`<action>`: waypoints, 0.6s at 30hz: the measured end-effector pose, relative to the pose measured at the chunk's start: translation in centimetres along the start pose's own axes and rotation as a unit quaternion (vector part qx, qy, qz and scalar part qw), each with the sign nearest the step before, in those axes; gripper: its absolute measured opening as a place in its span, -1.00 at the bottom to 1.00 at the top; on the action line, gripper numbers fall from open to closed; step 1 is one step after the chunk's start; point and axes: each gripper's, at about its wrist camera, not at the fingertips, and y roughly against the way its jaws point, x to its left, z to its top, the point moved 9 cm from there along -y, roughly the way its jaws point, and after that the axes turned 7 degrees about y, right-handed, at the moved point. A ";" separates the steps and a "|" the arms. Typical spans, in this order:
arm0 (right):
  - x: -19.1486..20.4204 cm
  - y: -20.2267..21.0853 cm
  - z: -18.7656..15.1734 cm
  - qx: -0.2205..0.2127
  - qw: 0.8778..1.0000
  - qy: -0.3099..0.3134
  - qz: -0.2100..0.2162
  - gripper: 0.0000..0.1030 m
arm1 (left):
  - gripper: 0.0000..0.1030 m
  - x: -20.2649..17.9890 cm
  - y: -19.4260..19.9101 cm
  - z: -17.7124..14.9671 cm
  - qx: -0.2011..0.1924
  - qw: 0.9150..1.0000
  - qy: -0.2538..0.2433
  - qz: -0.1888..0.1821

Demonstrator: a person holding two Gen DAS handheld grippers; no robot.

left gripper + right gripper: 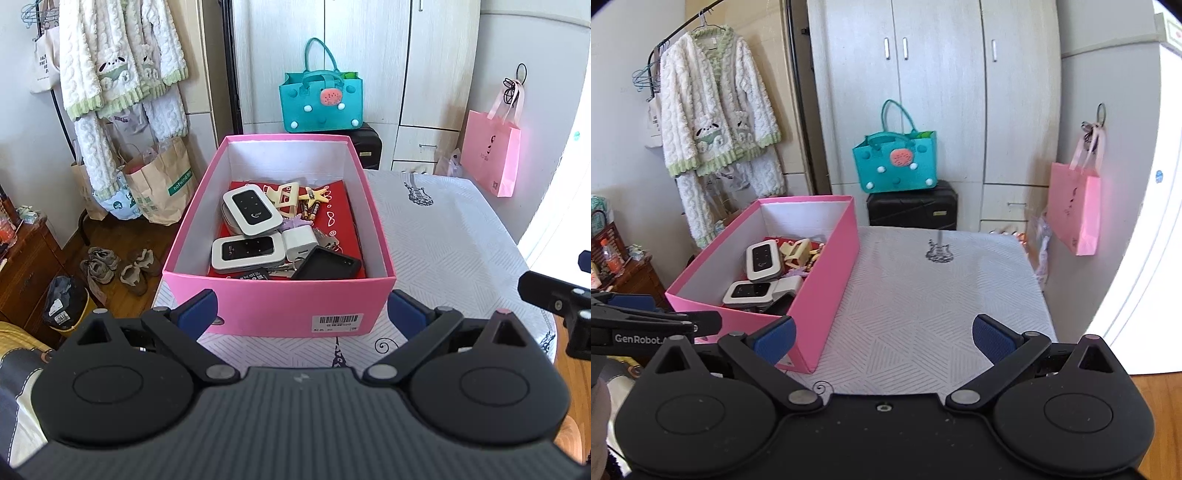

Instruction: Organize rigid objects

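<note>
The left gripper (301, 314) has jaws spread wide and empty, straddling the near wall of the pink shoebox (280, 299). Beyond that wall, two white pocket routers (251, 210), a white charger (300, 243) and a black case (327, 264) lie inside. The right gripper (884, 339), equally wide and empty, hovers over the patterned tablecloth (923, 295), the box to its left.

From where I steer, the pink box (295, 306) stands open-topped, so I can reach in from above, but its walls block any sideways entry. Right of the box, the white tablecloth (923, 295) lies bare. Left of the box the table ends.
</note>
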 end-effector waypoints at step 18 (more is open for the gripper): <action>-0.5 -0.4 -1.0 0.004 1.000 -0.014 -0.012 1.00 | 0.99 0.1 0.3 -0.2 -0.008 1.000 0.002 0.015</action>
